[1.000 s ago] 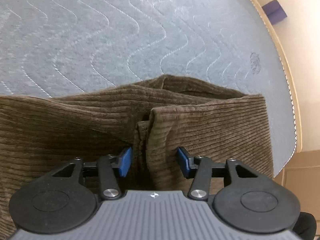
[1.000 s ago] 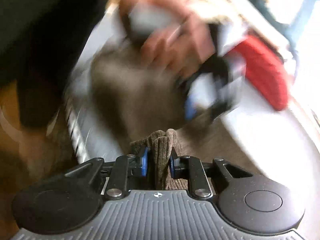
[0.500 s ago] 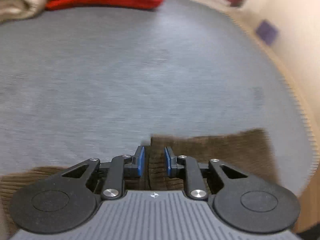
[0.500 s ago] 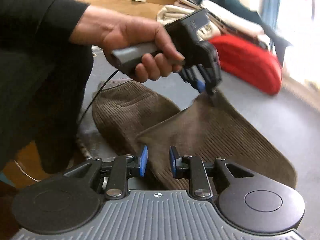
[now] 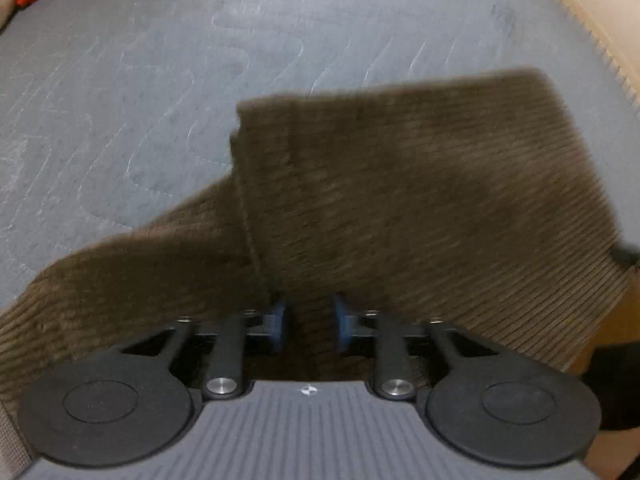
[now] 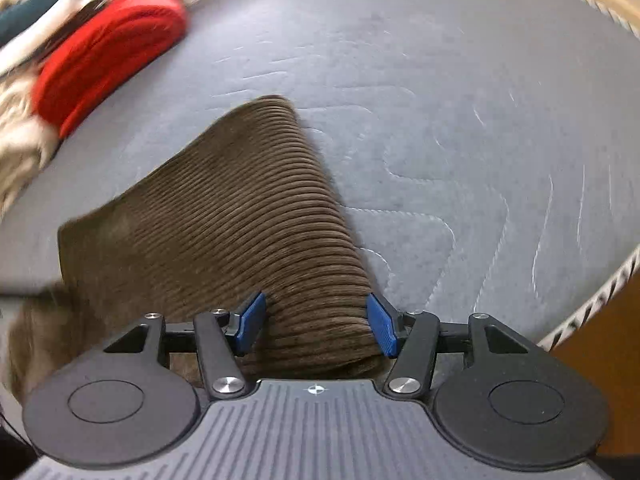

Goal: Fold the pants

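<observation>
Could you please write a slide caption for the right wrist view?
Right gripper open over folded brown corduroy pants on a grey quilted mattress.

blurred pants around left tool; smeared red bundle cropped top-left

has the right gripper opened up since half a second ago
Yes. The right gripper now stands wide open, spread across the pants on the mattress.
</observation>
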A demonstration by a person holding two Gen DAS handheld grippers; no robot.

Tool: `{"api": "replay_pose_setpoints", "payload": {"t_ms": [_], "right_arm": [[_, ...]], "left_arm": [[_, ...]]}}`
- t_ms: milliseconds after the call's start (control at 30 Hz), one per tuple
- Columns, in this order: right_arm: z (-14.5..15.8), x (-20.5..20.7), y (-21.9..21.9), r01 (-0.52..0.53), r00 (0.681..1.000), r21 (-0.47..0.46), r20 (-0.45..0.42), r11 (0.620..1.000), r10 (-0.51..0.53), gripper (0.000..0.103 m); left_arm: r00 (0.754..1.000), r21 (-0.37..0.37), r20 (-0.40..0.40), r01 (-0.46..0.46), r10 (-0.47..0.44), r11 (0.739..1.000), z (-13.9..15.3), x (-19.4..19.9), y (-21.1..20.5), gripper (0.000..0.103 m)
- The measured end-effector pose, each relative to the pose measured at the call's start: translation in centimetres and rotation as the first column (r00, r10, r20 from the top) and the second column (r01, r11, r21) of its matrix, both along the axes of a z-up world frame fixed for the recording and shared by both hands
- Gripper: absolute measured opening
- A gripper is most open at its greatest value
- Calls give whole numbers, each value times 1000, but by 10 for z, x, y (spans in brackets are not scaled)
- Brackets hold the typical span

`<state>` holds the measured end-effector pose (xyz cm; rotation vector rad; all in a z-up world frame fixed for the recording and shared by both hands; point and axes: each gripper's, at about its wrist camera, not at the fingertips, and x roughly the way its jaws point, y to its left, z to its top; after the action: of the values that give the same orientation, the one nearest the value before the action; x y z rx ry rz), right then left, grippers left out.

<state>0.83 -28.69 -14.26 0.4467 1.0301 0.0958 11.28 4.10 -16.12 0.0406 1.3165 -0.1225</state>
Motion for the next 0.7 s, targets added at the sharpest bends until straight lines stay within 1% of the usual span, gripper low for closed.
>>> {"api": "replay_pose_setpoints", "payload": {"t_ms": [67,167,233,267,333,367,433,467,500,533,567,600,633,667,700], "right_arm": [[-5,4,-3,19,1000,13,-13,1000,-19,60],[-12,7,-13,79,995,42,-61,996,-77,66],[-17,8,-14,98,993,72,-74,993,-93,66],[-17,4,-16,92,994,75,-72,993,-87,66],[-17,6,-11,54,996,79,-71,995,-49,70],[-17,6,-8,34,998,62,-63,997,-30,72],[-17,7,-3,3,999,31,-52,1000,-1,72],[-17,6,-2,2,999,22,-47,1000,-1,70],[-16,5,-2,8,999,19,-41,1000,-7,64],[-13,2,-4,16,999,18,-35,1000,-16,60],[-12,2,-5,26,999,18,-28,999,-25,51],[-8,0,-6,32,999,23,-14,999,-32,39],[-3,-1,-5,32,999,20,3,999,-32,35],[6,-4,0,21,999,-4,33,1000,-21,30],[22,-8,12,-16,996,-72,89,997,22,28]], "left_arm": [[999,-7,40,3,-3,1000,12,0,-2,35],[993,-51,116,4,2,999,33,-5,-1,37],[989,-62,145,16,-7,998,40,-6,-9,39],[987,-68,162,26,-15,997,43,-9,-10,40],[982,-75,184,42,-27,996,46,-11,-14,43],[982,-79,186,43,-28,996,48,-10,-23,43],[980,-108,197,46,-24,993,49,-11,-24,44],[979,-122,204,49,-24,991,52,-13,-25,45],[977,-136,213,54,-24,989,57,-15,-27,50],[975,-149,222,60,-26,987,60,-16,-28,55],[973,-161,231,68,-29,985,64,-17,-30,58],[969,-178,245,81,-36,981,69,-18,-32,66],[965,-193,258,96,-44,977,73,-20,-33,76],[960,-210,274,115,-54,971,79,-24,-37,80],[957,-228,284,127,-59,965,84,-25,-39,86]]}}
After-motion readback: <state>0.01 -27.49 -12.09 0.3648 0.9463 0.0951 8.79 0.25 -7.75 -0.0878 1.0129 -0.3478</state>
